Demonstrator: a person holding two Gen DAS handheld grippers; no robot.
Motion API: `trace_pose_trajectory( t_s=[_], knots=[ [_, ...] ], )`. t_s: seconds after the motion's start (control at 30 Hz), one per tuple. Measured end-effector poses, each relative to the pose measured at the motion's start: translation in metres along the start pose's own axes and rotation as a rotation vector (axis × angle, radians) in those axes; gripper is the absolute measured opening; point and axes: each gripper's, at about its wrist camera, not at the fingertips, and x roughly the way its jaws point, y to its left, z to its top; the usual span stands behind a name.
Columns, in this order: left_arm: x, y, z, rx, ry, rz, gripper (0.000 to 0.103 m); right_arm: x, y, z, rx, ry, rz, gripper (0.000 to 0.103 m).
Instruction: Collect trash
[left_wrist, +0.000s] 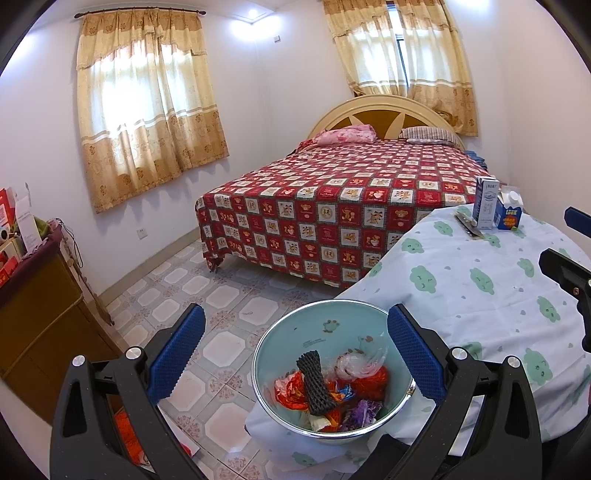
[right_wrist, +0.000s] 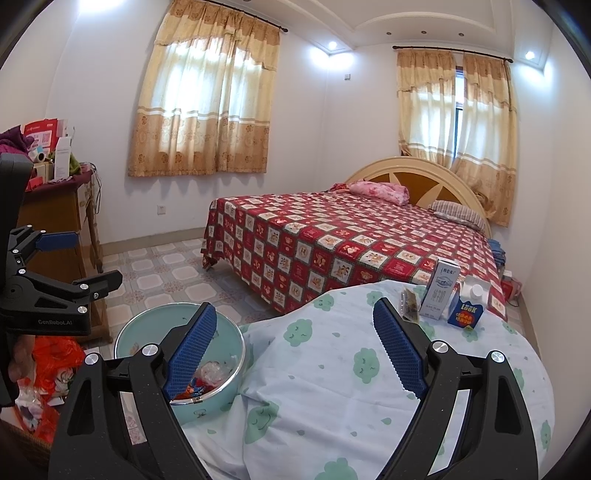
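The round light-green bowl (left_wrist: 273, 354) at the near left edge of the tabletop covered in white cloth with green clouds (left_wrist: 480, 295) already has lots of trash in it: shiny wrappers, clear plastic and a black foam net (left_wrist: 314, 384). Far on the right still stand a tall white carton (right_wrist: 441, 290), a small blue carton (right_wrist: 466, 307) and a flat dark wrapper (right_wrist: 409, 305). The left tool (left_wrist: 295, 354) and the right tool (right_wrist: 295, 354) are both wide and hold nothing.
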Motion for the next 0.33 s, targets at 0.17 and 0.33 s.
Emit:
trace_pose_trajectory(
  t_s=[0.17,0.33],
  knots=[
    [0.001,0.000,0.000,0.007,0.003,-0.005,0.097,0.005,-0.010,-0.004,0.007,0.020,-0.031,0.086],
    [0.002,-0.001,0.000,0.008,0.003,-0.008,0.097,0.034,-0.081,-0.016,0.127,0.136,-0.120,0.089]
  ],
)
